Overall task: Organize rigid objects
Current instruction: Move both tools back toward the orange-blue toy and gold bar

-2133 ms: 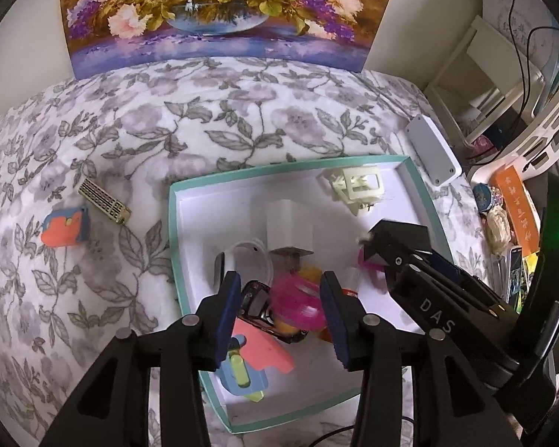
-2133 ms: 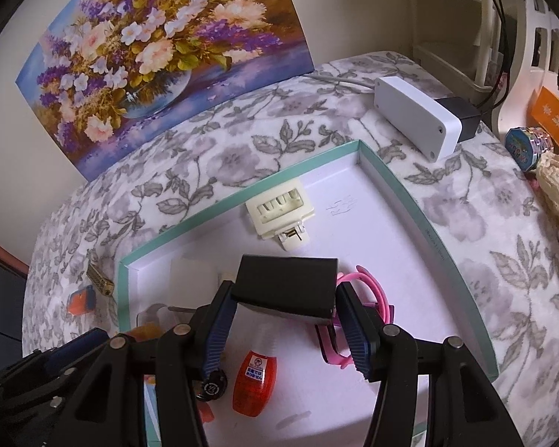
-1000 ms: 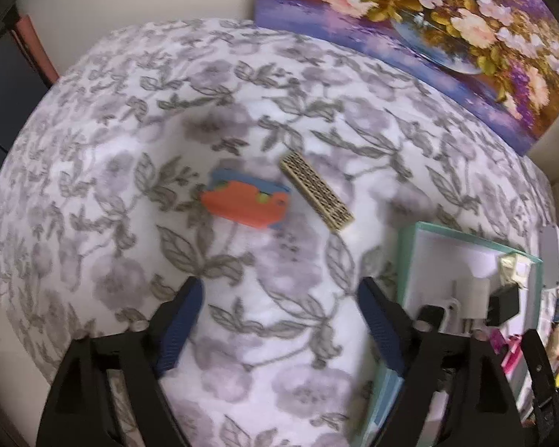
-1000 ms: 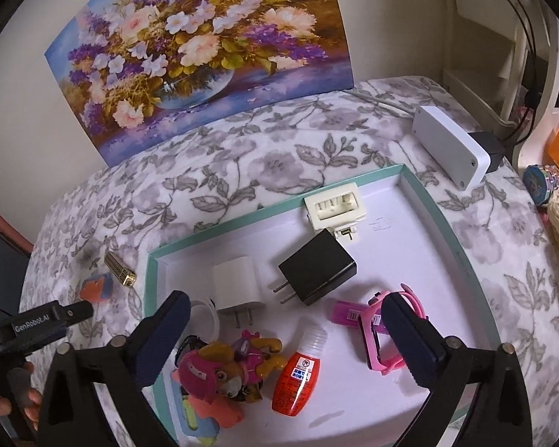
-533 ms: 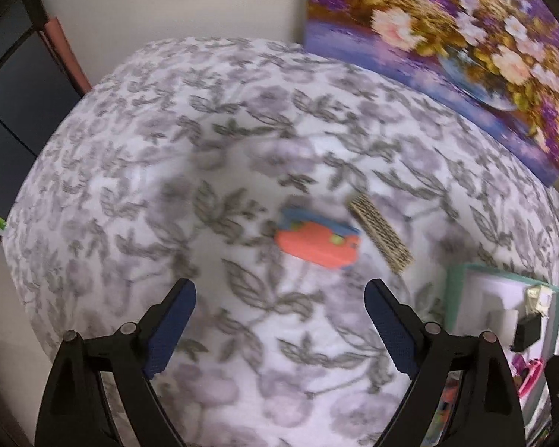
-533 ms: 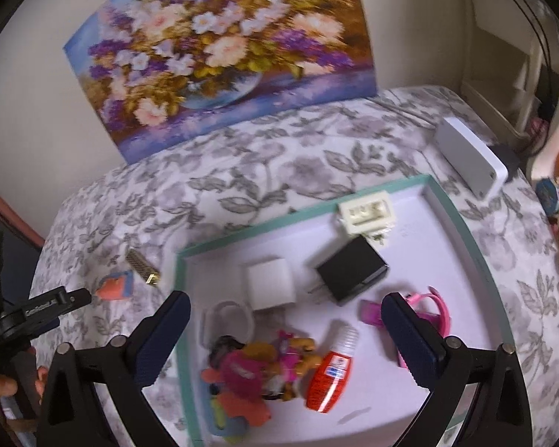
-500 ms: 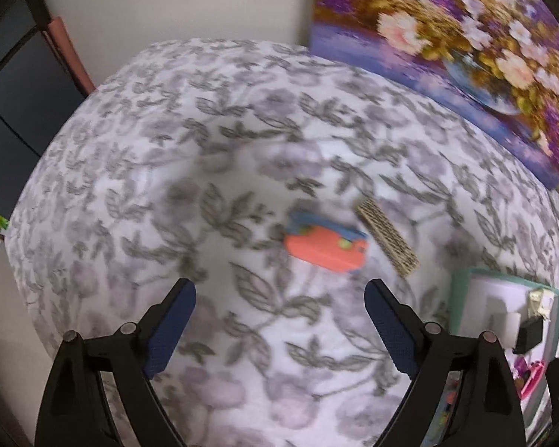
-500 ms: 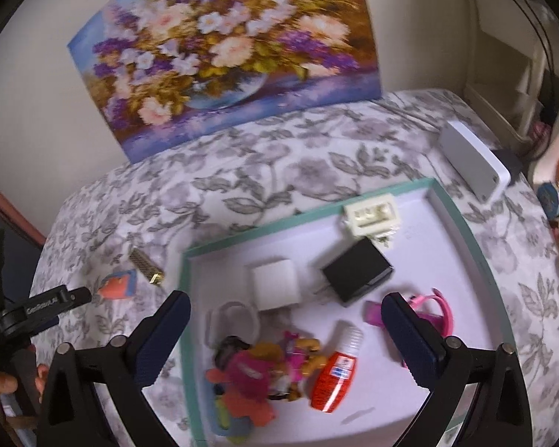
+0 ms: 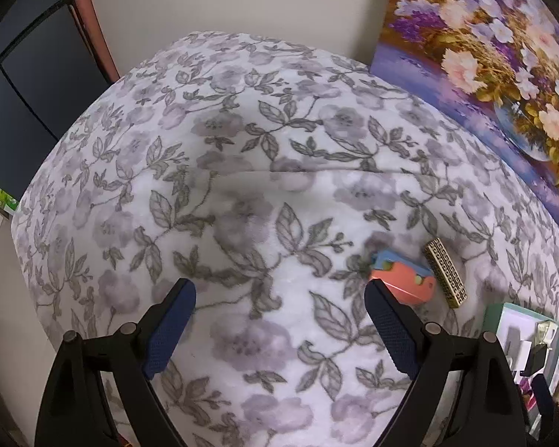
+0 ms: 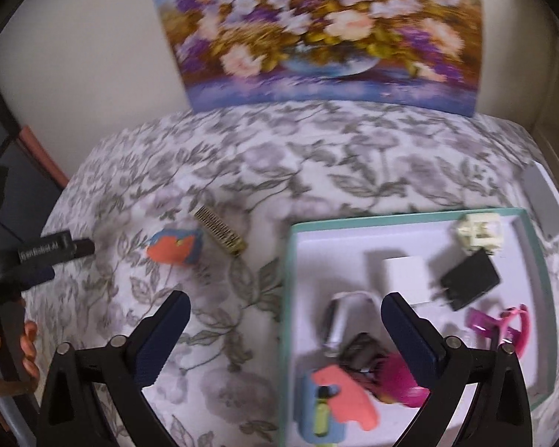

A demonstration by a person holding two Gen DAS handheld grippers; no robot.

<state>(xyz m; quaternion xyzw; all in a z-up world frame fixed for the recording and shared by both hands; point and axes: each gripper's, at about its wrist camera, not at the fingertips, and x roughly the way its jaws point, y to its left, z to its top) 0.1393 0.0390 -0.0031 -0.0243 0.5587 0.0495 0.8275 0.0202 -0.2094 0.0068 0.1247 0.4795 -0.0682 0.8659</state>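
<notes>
A small orange and blue toy (image 9: 402,279) lies on the floral cloth beside a gold patterned bar (image 9: 445,277). My left gripper (image 9: 279,320) is open above the cloth, and its right finger stands just left of the toy. In the right wrist view the same toy (image 10: 175,247) and bar (image 10: 220,232) lie left of the teal-rimmed tray (image 10: 290,260). My right gripper (image 10: 287,320) is open and empty over the tray's left rim. The left gripper (image 10: 69,260) shows at the far left, short of the toy.
The tray holds a white charger (image 10: 406,279), a black charger (image 10: 469,279), a cream socket piece (image 10: 479,234), a pink watch (image 10: 510,324) and several toys. A white device (image 10: 544,201) lies beyond the tray. A flower painting (image 10: 316,37) leans on the wall. The table edge curves away at left.
The right gripper let the black charger go into the tray, then swung left. The left gripper moved left from the tray; the orange toy now sits by its right finger.
</notes>
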